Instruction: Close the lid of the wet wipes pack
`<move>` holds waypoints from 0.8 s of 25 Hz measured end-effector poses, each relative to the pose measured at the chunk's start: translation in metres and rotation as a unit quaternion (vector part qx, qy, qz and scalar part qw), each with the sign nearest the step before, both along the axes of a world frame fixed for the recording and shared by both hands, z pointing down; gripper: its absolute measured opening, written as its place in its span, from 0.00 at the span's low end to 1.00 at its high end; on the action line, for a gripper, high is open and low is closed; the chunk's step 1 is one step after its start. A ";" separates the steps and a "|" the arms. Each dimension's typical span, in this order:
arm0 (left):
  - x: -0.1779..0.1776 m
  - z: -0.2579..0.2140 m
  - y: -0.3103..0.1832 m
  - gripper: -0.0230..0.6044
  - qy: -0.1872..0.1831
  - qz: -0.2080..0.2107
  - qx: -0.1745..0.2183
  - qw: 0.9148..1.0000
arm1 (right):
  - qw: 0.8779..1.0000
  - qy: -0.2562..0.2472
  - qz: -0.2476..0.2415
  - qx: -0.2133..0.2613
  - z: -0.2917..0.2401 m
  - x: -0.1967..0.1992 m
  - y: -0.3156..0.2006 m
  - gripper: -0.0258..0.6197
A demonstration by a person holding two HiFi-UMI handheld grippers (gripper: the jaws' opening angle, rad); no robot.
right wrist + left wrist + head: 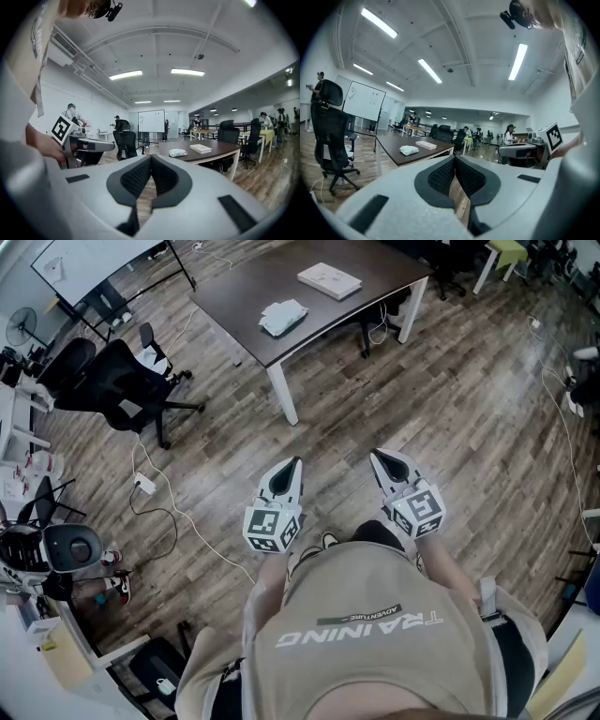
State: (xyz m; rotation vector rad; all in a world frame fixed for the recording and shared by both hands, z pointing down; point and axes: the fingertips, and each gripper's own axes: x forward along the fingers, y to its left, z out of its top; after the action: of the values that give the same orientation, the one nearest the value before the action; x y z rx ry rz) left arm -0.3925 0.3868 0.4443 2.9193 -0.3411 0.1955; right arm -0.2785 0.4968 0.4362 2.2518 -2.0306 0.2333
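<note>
The wet wipes pack (282,317) lies on a dark brown table (244,296) a few steps ahead; it is pale, soft and crumpled. It also shows small in the left gripper view (409,150) and the right gripper view (177,152). Whether its lid is up is too small to tell. My left gripper (294,464) and right gripper (376,456) are held close to my body above the wooden floor, far short of the table. Both are shut, tips touching, with nothing between them.
A flat white box (329,279) lies on the table beyond the pack. A black office chair (122,381) stands left of the table, with cables and a power strip (144,486) on the floor. Other desks, chairs and people fill the room behind.
</note>
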 end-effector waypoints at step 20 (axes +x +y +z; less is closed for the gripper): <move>0.084 0.029 -0.034 0.05 -0.051 0.014 -0.036 0.998 | 0.999 -0.031 0.019 -0.011 0.026 0.089 -0.029 0.06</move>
State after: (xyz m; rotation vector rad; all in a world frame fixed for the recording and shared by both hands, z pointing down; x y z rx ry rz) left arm -0.3090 0.3528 0.4730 2.8504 -0.3030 0.3555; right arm -0.1894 0.4678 0.4624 2.2994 -2.0050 0.3323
